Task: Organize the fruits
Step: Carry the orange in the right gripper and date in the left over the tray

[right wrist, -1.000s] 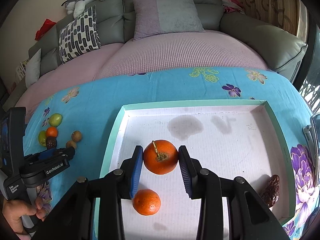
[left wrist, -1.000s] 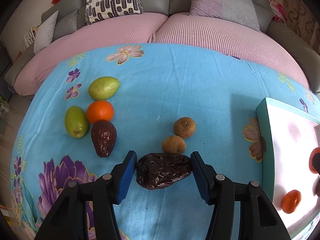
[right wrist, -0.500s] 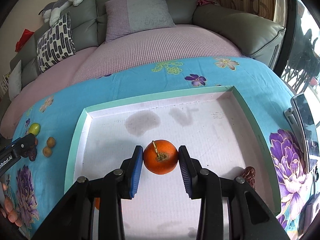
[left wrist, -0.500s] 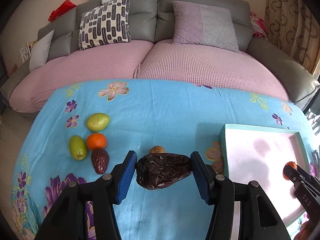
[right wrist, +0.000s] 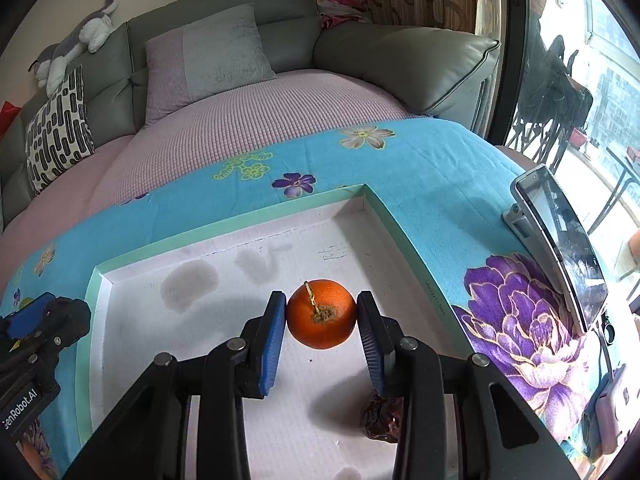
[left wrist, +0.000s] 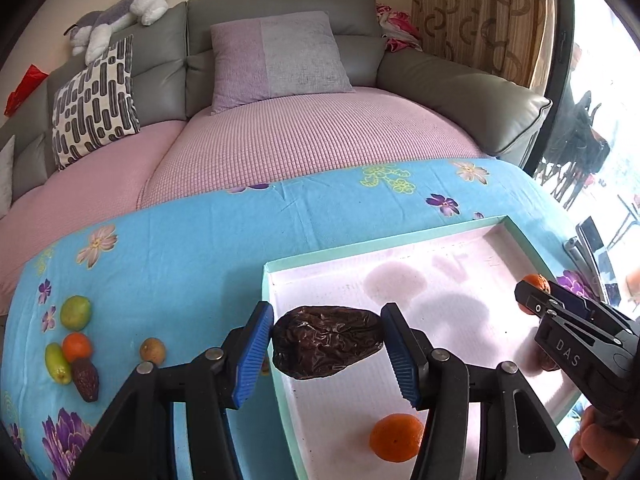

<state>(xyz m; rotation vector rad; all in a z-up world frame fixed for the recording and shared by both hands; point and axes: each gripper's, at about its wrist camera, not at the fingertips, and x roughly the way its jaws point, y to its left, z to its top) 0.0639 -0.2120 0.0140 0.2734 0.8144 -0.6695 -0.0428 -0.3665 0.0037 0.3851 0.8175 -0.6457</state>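
Since the earlier frames both grippers have swung toward the tray: the left gripper (left wrist: 327, 350), which was low over the loose fruit on the cloth, now hangs above the tray's (left wrist: 276, 364) left rim, and the right gripper (right wrist: 321, 330) has drifted from the tray's middle toward its right wall.

The left gripper pinches a date (left wrist: 326, 340) end to end between its blue pads. The right gripper pinches an orange (right wrist: 321, 313) by its sides, stem facing the camera.

In the tray lie a second orange (left wrist: 396, 437) near the front edge and another date (right wrist: 380, 418) by the right wall, partly hidden under the right finger. On the cloth's (left wrist: 192, 256) left edge wait two green fruits, a small orange, a dark date and a brownish round fruit.

The risks look modest. The held date sits nearly over the rim, so a release here could tip it back onto the cloth. The orange is round and may roll when let go, knocking the date below it.

The held date is dark brown, glossy and deeply wrinkled, likely soft enough to dent. The orange is bright, firm-looking, with a dry stem stub.
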